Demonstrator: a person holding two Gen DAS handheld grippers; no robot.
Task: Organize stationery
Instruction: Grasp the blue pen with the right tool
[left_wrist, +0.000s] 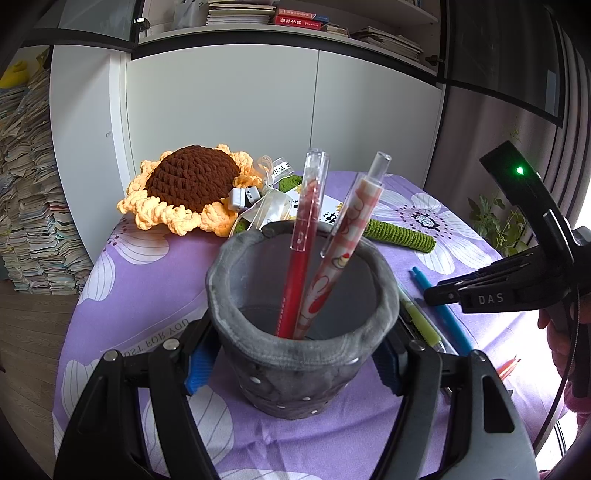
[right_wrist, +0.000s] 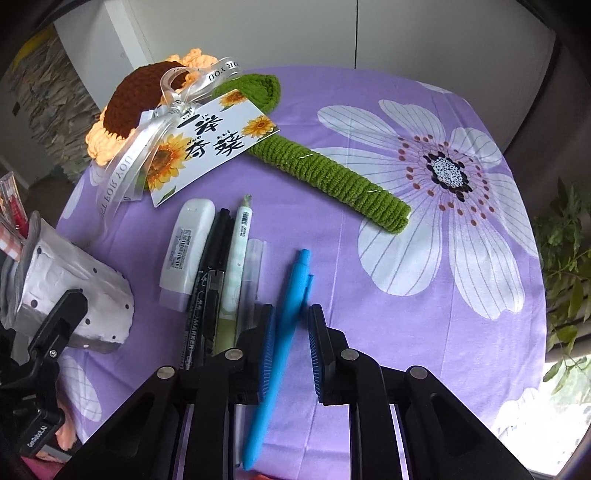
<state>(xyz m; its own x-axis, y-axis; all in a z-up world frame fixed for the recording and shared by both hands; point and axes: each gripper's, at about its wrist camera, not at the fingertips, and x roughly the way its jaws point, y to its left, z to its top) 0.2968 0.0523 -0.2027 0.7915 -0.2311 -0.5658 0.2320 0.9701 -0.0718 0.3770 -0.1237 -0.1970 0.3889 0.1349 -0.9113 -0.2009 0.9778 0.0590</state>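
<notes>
- Two pens, a red pen (left_wrist: 299, 266) and a pink patterned pen (left_wrist: 332, 273), are already stood in the grey fabric pen holder (left_wrist: 295, 354), which is clamped between the pads of the left claw (left_wrist: 293, 363) at the near edge of the bench (right_wrist: 369, 258).
- Several items are left lying on the purple floral cloth just right of the holder: a white correction tape (right_wrist: 186, 251), a black marker (right_wrist: 207, 295), a pale green pen (right_wrist: 236, 266), a clear pen (right_wrist: 251, 273) and a blue pen (right_wrist: 284, 332).
- The right claw (right_wrist: 291, 347) is pointed steeply down over the blue pen, which lies between its pads; the jaws stand slightly apart, and the right pad is clear of the barrel, so no firm grip is judged to be made yet.
- The step in hand is judged to be the pick-up of the blue pen.
- Next, the jaws would need to be closed on the barrel, then the pen lifted, carried left and lowered into the holder's mouth.
- A crocheted sunflower (left_wrist: 192, 184) with a gift card (right_wrist: 207, 147) lies at the far side, apart from the work.
</notes>
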